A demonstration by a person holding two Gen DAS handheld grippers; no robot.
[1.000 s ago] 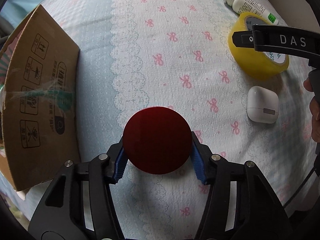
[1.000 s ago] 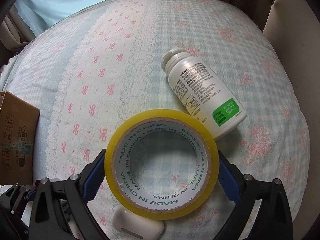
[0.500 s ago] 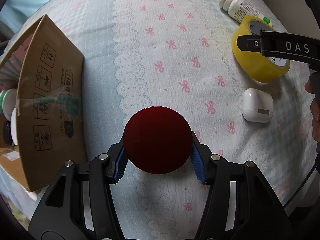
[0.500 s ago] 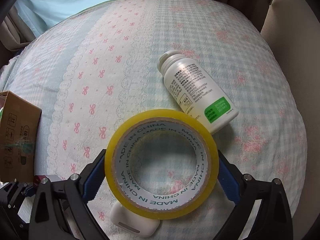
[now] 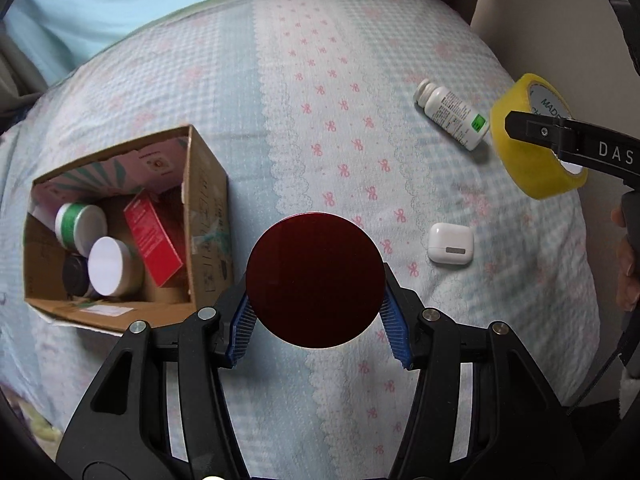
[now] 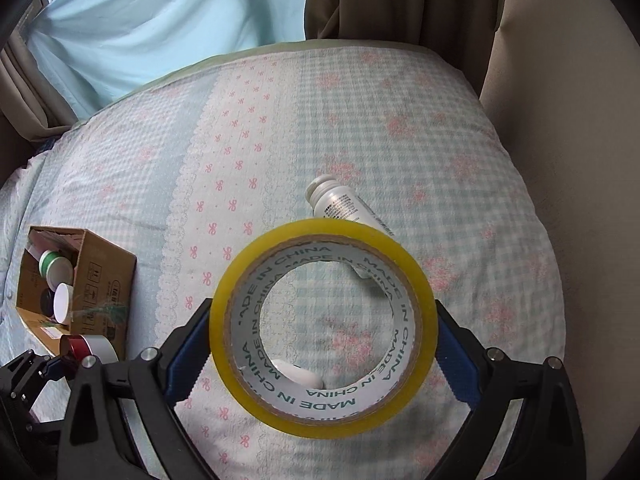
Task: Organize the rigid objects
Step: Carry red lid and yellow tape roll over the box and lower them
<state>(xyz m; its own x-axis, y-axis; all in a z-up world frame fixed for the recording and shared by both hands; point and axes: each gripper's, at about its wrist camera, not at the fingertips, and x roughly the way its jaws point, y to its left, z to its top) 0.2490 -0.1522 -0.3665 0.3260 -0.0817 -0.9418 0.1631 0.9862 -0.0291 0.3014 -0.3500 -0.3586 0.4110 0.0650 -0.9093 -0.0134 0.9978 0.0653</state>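
My left gripper (image 5: 316,318) is shut on a round jar with a dark red lid (image 5: 315,280) and holds it above the bed, right of the open cardboard box (image 5: 208,216). From the right wrist view the jar (image 6: 82,346) shows a white body. My right gripper (image 6: 323,354) is shut on a yellow tape roll (image 6: 323,420), raised above the bed; the roll also shows in the left wrist view (image 5: 520,148). A white bottle with a green label (image 5: 454,114) and a white earbud case (image 5: 450,244) lie on the bedspread.
The box holds a green-banded jar (image 5: 78,220), a white-lidded jar (image 5: 108,266), a dark jar (image 5: 74,276) and a red carton (image 5: 154,236). A beige wall (image 6: 560,120) runs along the bed's right side. Curtains (image 6: 160,20) hang beyond the far edge.
Both grippers have risen with their objects, so the bed looks farther away. The box's open top and its contents have come into the left wrist view.
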